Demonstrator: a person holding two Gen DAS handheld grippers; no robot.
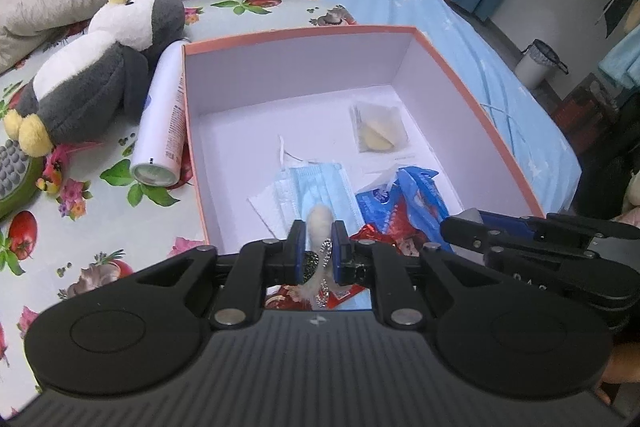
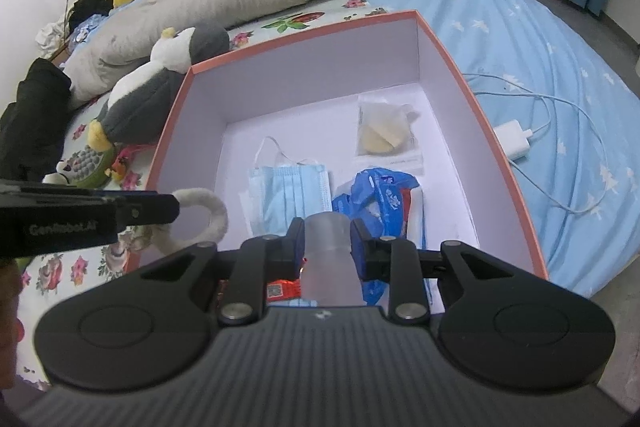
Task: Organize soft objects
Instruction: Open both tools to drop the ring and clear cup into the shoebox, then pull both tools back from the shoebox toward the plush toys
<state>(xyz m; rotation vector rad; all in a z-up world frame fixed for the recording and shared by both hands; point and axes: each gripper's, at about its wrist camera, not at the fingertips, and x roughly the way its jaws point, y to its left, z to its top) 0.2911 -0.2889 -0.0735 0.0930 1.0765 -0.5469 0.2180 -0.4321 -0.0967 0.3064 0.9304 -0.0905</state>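
Left gripper point(image 1: 317, 239): jaws pinching a fuzzy white hair band point(image 1: 319, 223) with sparkly trim, held over the near edge of the open box point(image 1: 472, 99). Right gripper point(image 2: 326, 235): jaws clamped on a frosted bottle point(image 2: 326, 251) above the same box. Inside the box: face mask point(image 2: 290, 191), blue packet point(image 2: 380, 187), small clear bag point(image 2: 382, 133); beside it, penguin toy point(image 1: 92, 83) and spray can point(image 1: 164, 119).

Left gripper point(image 1: 317, 241), right gripper point(image 2: 326, 241): black ribbed bodies, blue pads, silver rivets, possibly "Genirobot.AI" lettering.
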